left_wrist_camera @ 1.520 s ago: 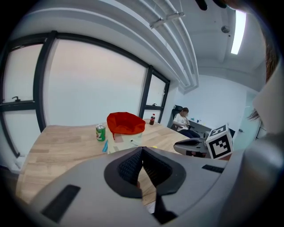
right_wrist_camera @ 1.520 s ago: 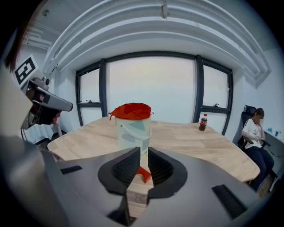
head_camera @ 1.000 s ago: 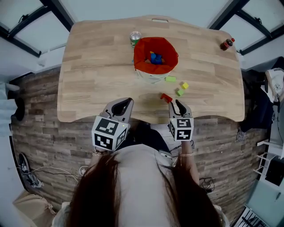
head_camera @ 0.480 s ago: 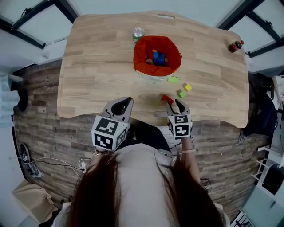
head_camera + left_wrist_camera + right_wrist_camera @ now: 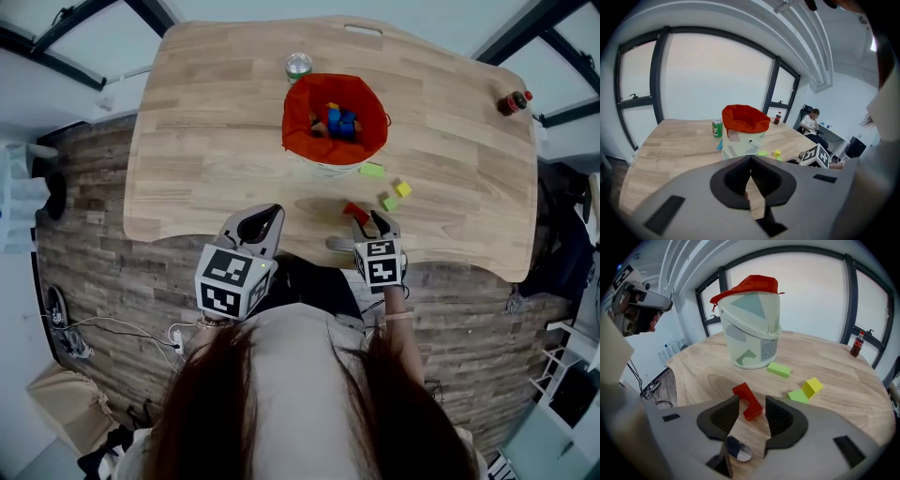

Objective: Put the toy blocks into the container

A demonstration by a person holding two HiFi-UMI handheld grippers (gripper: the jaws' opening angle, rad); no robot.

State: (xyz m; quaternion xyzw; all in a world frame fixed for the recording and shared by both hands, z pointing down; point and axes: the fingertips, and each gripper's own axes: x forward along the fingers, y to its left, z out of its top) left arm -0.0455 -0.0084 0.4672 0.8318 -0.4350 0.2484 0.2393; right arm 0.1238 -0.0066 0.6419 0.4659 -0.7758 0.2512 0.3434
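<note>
A white container (image 5: 323,161) with a red liner (image 5: 749,287) stands mid-table and holds several blocks (image 5: 339,120). A red arch block (image 5: 746,398) lies on the wood between the spread jaws of my right gripper (image 5: 752,405). Those jaws have just been opening and the pads do not touch the block. In the head view that gripper (image 5: 369,220) sits at the red block (image 5: 353,211) near the front edge. Beyond it lie a flat light-green block (image 5: 778,369), a green wedge (image 5: 798,395) and a yellow block (image 5: 812,386). My left gripper (image 5: 255,223) is shut and empty.
A green can (image 5: 298,65) stands behind the container. A cola bottle (image 5: 515,100) stands at the table's far right corner. A person (image 5: 810,123) sits at a desk beyond the table. The table's front edge (image 5: 281,246) runs just under both grippers.
My right gripper has sunk toward the table, and its jaws now straddle the red arch block. The left gripper has stayed near the front edge.
</note>
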